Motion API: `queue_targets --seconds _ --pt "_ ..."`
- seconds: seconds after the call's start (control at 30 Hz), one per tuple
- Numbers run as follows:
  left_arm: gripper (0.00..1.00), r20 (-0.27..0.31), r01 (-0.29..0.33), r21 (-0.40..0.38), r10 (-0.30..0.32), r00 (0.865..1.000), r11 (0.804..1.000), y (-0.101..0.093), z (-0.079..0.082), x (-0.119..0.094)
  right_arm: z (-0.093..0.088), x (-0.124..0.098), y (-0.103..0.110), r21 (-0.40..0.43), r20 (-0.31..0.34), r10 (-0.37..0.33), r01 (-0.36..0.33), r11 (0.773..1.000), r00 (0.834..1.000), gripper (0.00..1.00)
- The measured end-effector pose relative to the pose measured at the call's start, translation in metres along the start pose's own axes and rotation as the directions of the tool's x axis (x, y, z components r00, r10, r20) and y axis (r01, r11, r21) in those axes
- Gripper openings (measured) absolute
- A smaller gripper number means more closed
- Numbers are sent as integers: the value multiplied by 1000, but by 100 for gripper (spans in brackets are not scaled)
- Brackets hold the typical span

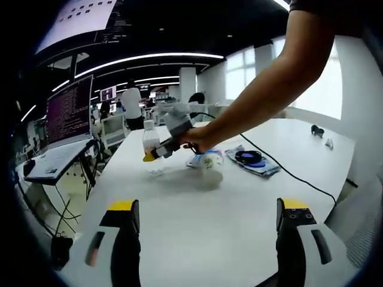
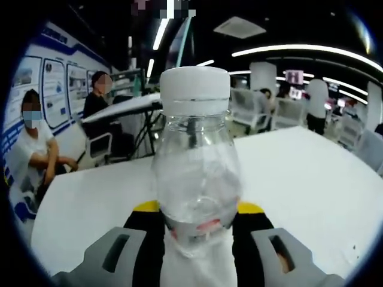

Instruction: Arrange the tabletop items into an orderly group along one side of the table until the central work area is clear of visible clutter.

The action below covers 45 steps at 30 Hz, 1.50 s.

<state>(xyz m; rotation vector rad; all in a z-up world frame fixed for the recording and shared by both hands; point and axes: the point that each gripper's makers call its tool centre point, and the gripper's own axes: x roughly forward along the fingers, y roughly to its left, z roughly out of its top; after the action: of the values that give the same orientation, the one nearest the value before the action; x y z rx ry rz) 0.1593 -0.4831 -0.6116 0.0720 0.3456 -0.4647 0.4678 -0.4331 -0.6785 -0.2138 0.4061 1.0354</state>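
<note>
At frame center, the right claw (image 2: 197,224) pinches a clear plastic bottle (image 2: 196,179) upright above the white tabletop (image 2: 311,179); the left claw (image 1: 209,224) stands spread.

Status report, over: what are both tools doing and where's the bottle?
Right tool shut on the bottle, upright on the table. Left tool open, empty, low over the table. Cup and pouch sit mid-table.

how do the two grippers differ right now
The right gripper has its jaws closed against a clear plastic bottle with a white cap; the left gripper has its jaws wide apart with nothing between them. The right is out over the white table by the items; the left hangs back near the table's edge. Both have black jaws with yellow tips.
</note>
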Motion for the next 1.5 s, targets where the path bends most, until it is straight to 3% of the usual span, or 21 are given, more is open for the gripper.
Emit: queue_targets --seconds 0.67,0.83,0.97,1.2,1.5 --pt "95 6 -5 -1 5 1000 1000 0 2 0 2 4 0 13 11 -17 17 1000 1000 42" --pt "95 8 -7 -3 7 1000 1000 1 2 0 3 4 -1 29 16 -17 17 999 1000 50" --pt "95 7 -5 -3 5 1000 1000 0 2 0 5 1 1 30 16 -14 13 999 1000 51" --pt "95 12 -4 -5 4 1000 1000 0 3 -1 7 -11 3 35 17 -12 12 999 1000 57" --pt "96 29 -5 -11 6 1000 1000 1 6 -2 2 -44 2 44 7 -24 23 999 1000 65"
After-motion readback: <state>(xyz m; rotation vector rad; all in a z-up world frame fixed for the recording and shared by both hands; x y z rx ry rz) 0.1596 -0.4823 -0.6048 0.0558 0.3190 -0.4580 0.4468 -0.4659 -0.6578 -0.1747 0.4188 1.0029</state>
